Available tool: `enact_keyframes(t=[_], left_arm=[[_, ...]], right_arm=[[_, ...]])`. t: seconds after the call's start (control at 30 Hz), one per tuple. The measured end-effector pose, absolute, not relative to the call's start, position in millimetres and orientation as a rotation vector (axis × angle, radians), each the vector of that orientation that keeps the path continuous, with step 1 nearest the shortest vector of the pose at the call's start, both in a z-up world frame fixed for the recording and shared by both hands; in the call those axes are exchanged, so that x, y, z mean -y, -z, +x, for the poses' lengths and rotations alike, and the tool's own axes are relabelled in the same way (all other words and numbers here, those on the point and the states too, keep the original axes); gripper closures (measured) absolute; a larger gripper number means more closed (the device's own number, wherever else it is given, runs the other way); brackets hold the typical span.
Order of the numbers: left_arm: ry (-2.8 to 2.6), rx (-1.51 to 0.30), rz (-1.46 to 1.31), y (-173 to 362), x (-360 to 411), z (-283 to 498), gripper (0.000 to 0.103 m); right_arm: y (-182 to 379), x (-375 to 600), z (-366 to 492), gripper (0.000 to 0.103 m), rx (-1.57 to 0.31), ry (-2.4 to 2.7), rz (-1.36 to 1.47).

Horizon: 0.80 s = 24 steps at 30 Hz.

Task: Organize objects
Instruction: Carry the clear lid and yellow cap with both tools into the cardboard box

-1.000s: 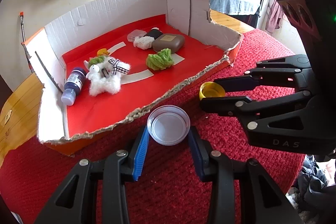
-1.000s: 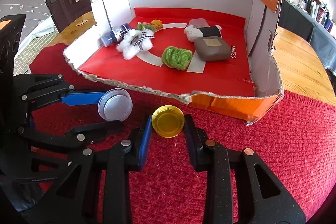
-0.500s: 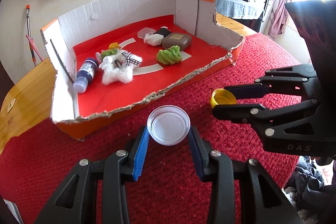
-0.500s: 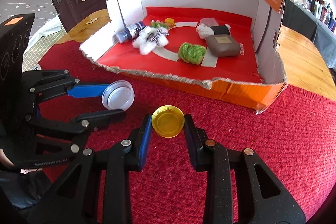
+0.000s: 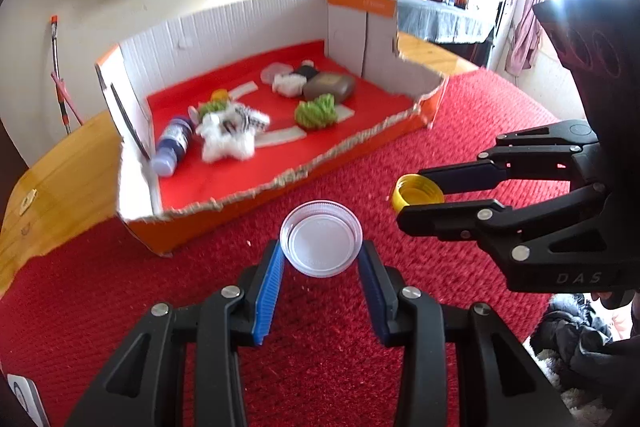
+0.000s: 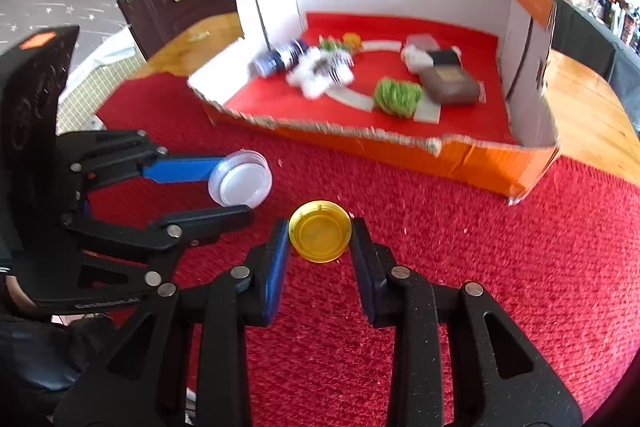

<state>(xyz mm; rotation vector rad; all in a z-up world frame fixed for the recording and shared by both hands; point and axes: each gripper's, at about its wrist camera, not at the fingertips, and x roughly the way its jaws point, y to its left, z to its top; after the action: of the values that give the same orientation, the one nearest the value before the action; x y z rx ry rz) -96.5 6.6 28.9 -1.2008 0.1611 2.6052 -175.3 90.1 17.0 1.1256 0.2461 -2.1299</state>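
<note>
The left hand-held gripper is clamping a clear lid between its blue pads, and the right hand-held gripper is pinching a yellow cap. Both are hovering over the red cloth, just in front of the box holding a bottle and plush toy.

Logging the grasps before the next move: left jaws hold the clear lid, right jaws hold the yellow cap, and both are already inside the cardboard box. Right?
Not quite. The clear lid and yellow cap are gripped as you say, but both sit outside the cardboard box, above the red cloth in front of its torn front wall. The right wrist view shows this.
</note>
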Motion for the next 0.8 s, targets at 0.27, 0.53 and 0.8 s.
enact_keyframes(t=[0.27, 0.53, 0.8], left_arm=[[-2.664, -0.141, -1.094, -61.3, -2.2, -98.3, 0.063], [-2.699, -0.102, -1.118, -71.0, 9.8, -120.4, 0.063], [-2.687, -0.134, -1.222, -65.7, 11.1, -146.0, 0.063]], right_arm=[[-49.3, -90.8, -172.9, 0.074, -0.220, 2.125, 1.042], [-63.2, -89.1, -194.1, 0.074, -0.210, 2.130, 1.036], [-59.7, -86.3, -222.4, 0.074, -0.186, 2.107, 1.099]])
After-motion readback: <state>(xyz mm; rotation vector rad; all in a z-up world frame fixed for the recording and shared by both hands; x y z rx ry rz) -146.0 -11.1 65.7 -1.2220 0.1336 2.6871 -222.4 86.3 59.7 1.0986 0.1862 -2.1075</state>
